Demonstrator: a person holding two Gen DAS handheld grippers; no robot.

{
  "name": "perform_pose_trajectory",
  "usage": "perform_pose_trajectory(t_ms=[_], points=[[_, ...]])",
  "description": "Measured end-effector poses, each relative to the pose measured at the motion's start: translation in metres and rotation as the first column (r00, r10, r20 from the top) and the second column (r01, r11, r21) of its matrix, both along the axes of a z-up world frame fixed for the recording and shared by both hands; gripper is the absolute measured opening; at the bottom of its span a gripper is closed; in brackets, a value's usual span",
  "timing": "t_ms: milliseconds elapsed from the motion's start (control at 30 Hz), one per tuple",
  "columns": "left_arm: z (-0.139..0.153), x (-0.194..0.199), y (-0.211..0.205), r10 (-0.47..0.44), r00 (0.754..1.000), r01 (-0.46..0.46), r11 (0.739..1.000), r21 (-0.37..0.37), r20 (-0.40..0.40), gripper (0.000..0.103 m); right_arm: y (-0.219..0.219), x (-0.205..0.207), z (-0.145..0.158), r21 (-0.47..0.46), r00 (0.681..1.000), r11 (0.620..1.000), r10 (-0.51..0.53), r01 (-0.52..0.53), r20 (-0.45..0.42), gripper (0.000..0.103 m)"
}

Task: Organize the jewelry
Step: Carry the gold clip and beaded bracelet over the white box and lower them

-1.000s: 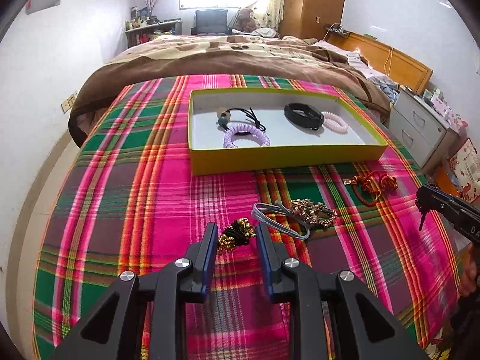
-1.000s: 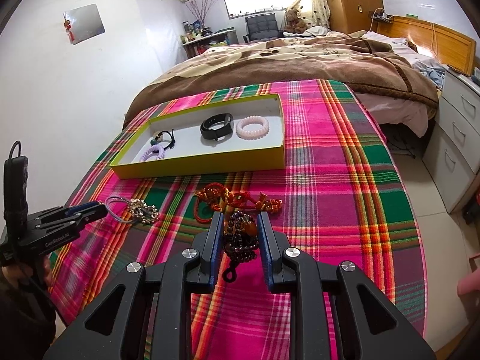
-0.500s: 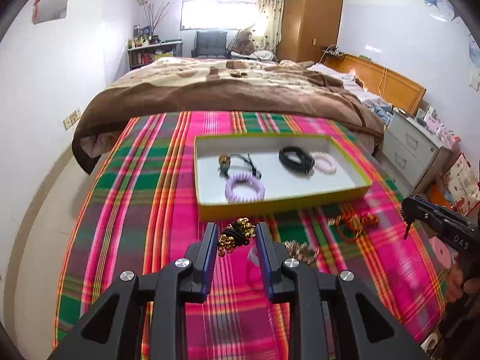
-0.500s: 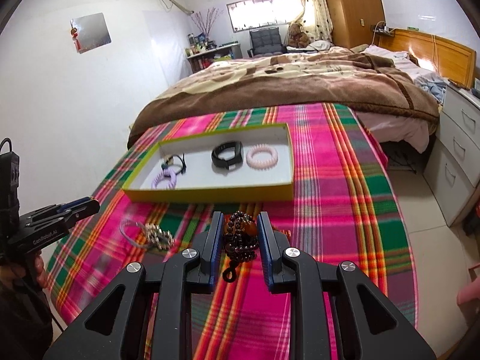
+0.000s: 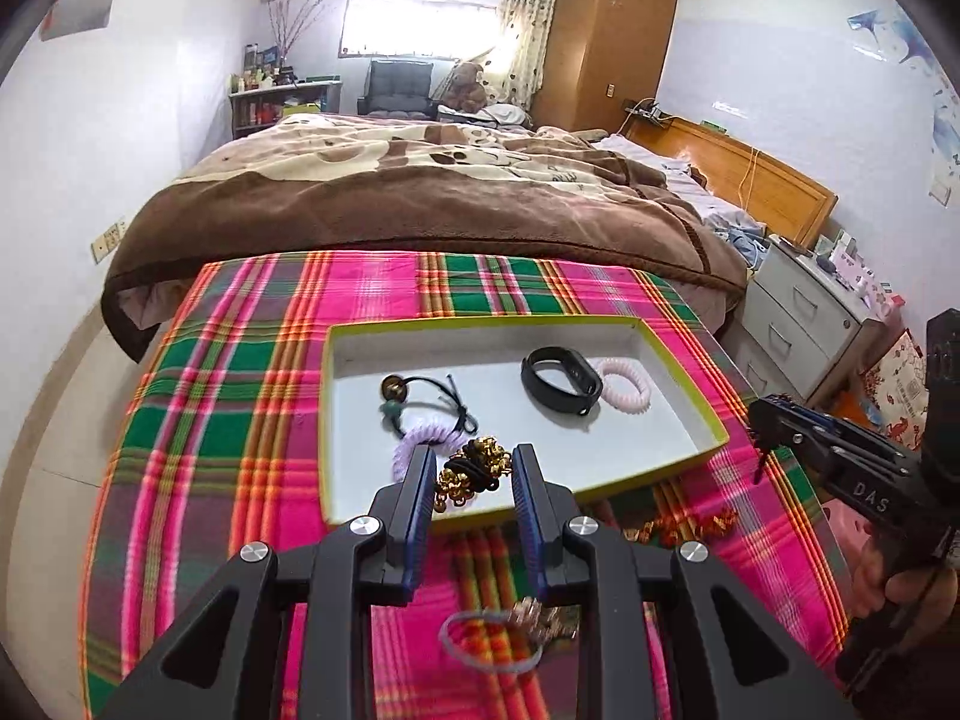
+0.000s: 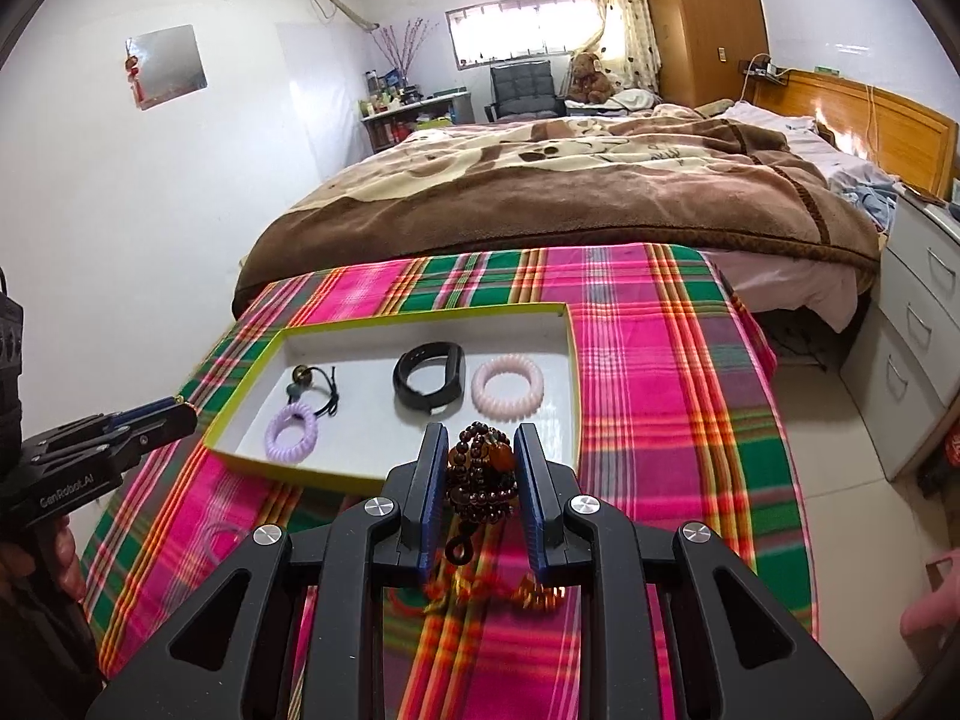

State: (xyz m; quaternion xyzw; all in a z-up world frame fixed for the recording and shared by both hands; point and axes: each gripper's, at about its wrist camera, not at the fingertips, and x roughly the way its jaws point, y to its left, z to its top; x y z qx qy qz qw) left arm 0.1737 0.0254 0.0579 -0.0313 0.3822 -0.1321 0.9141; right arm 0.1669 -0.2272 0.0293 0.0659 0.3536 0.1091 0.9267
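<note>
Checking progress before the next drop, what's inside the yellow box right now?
The yellow box holds a black band, a pink coil bracelet, a lilac coil bracelet and a black cord with beads. Its near right corner is hidden behind the right gripper.

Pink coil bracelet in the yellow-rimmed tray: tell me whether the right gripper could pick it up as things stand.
Probably not yet: the right gripper already holds a dark beaded bracelet, though nothing covers the pink coil bracelet.

Two coil bands, one tray
</note>
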Motion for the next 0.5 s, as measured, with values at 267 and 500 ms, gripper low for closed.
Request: perform_pose_trajectory(t_ms=[267,500], points=[[-0.013,0.037,-0.02,-0.022,0.999,0.022,1.0,-0.002,-0.029,0.026,0.004,0.034,-0.017,-0.026,0.999,1.0,0.004,-0.005,-0.048,0.023],[-0.036,0.062,-0.035,-0.03,0.996,0.03,1.0,-0.006,-0.086,0.026,0.005,0.053,-0.035,-0.041,0.996,0.999,0.01,-0.014,-0.093,0.023]])
